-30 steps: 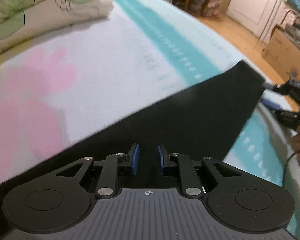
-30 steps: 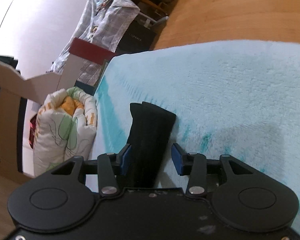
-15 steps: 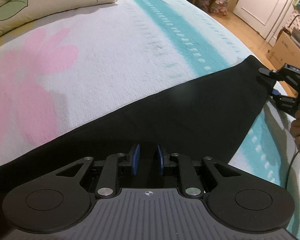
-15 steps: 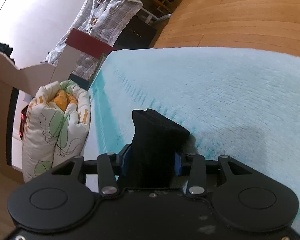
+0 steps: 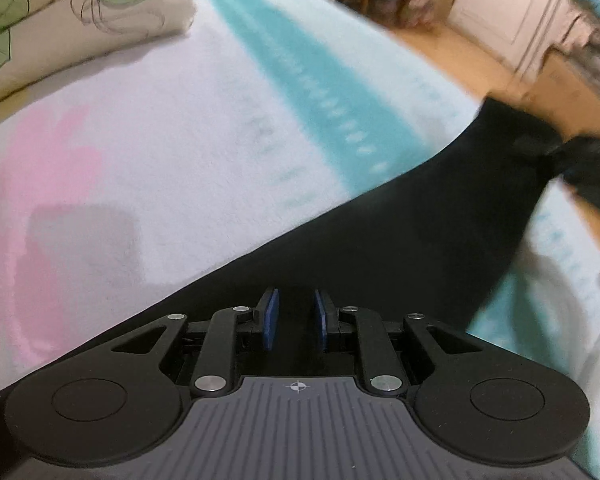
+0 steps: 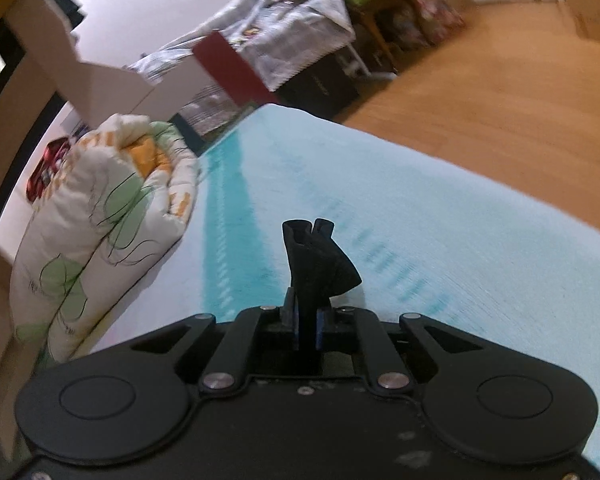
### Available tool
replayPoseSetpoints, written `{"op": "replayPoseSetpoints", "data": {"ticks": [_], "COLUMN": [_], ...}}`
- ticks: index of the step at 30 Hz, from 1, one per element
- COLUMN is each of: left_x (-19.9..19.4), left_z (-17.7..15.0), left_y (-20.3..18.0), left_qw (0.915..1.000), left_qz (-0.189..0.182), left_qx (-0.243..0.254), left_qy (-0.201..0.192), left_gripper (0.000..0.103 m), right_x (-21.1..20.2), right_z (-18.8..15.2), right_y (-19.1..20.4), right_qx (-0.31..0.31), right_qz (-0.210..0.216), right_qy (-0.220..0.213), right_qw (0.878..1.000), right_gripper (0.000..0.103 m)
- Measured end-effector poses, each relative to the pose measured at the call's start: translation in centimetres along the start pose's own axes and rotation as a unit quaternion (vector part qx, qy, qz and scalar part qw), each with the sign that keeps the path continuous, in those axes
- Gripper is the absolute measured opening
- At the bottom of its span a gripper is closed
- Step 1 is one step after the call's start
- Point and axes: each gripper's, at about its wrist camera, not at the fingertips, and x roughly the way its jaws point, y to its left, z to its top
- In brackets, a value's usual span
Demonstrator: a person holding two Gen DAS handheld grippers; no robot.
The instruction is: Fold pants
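Note:
Black pants (image 5: 380, 232) lie stretched across the bed, from under my left gripper (image 5: 296, 322) to the far right. My left gripper's blue pads stand a narrow gap apart with black cloth between them; whether they pinch it is unclear. My right gripper (image 6: 307, 330) is shut on a bunched end of the pants (image 6: 320, 264), which sticks up above the fingers. In the left wrist view the right gripper (image 5: 588, 168) shows blurred at the pants' far end, lifted off the blanket.
The bed has a white, pink and teal blanket (image 5: 180, 160). A rolled flowered quilt (image 6: 100, 216) lies at the head end; it also shows in the left wrist view (image 5: 60, 20). Wooden floor (image 6: 500, 92), boxes and cluttered furniture lie beyond the bed.
My right gripper closed on the end of the pants and lifted it off the bed. My left gripper's pads stayed close together over the cloth.

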Motion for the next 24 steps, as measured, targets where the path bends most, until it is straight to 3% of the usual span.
{"op": "replayPoseSetpoints", "data": {"ticks": [3,6,12,18,24], "left_x": [0.2,-1.4,-6.4,-10.2,-12.6], "left_z": [0.4,0.5,-2.0,-6.9,-10.8], "left_y": [0.2,1.6,7.3,13.6,18.1], "left_qw": [0.9999,0.9988,0.9935,0.9845,0.9781], "left_qz": [0.0,-0.003,0.008,0.011,0.023], "left_qx": [-0.007,-0.046,-0.107,-0.171,-0.201], "left_qy": [-0.013,-0.019,-0.036,-0.039,-0.048], "left_gripper": [0.019,0.019,0.019,0.019,0.019], "right_x": [-0.7,-1.8,-4.9,-4.8,-2.2], "right_z": [0.0,-0.3,-3.3,-10.6,-20.3], "right_y": [2.0,4.3,11.1,18.8,24.0], "right_qx": [-0.032,-0.073,-0.181,-0.276,-0.38], "right_qz": [0.004,0.011,0.049,0.092,0.093], "right_qy": [-0.002,-0.005,-0.007,0.031,0.086], "right_qw": [0.999,0.997,0.982,0.956,0.916], "right_gripper": [0.009,0.009,0.009,0.009,0.009]}}
